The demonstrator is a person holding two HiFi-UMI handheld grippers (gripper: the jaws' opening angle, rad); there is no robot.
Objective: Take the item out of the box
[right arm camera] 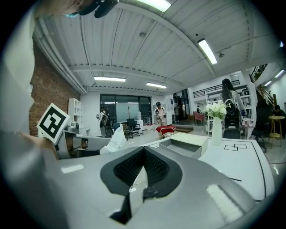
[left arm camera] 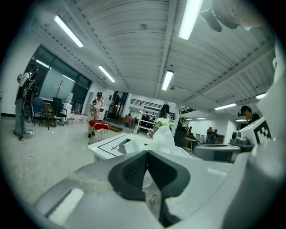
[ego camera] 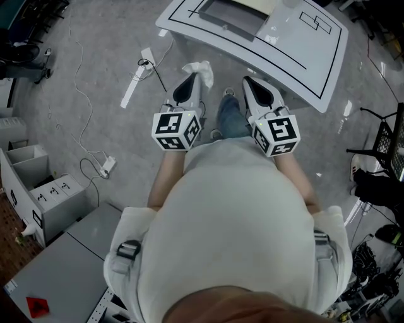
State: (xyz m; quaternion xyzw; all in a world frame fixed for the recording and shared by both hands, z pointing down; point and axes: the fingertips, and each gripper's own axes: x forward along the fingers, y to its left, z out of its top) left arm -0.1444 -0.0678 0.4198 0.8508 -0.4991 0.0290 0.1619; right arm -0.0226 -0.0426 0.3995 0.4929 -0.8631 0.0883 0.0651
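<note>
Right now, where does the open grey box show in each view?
Head view: box at top centre, on the white table.
Left gripper view: box left of centre, above the jaws.
Right gripper view: box right of centre.
Shared landmark: the black-lined white table under it.

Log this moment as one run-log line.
left gripper: shut on white crumpled item | right gripper: shut, empty | box: open, on table | item: outside box

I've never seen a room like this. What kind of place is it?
Probably a big lab or workshop: ceiling strip lights, a white table marked with black lines, and a power strip lying on the floor.
</note>
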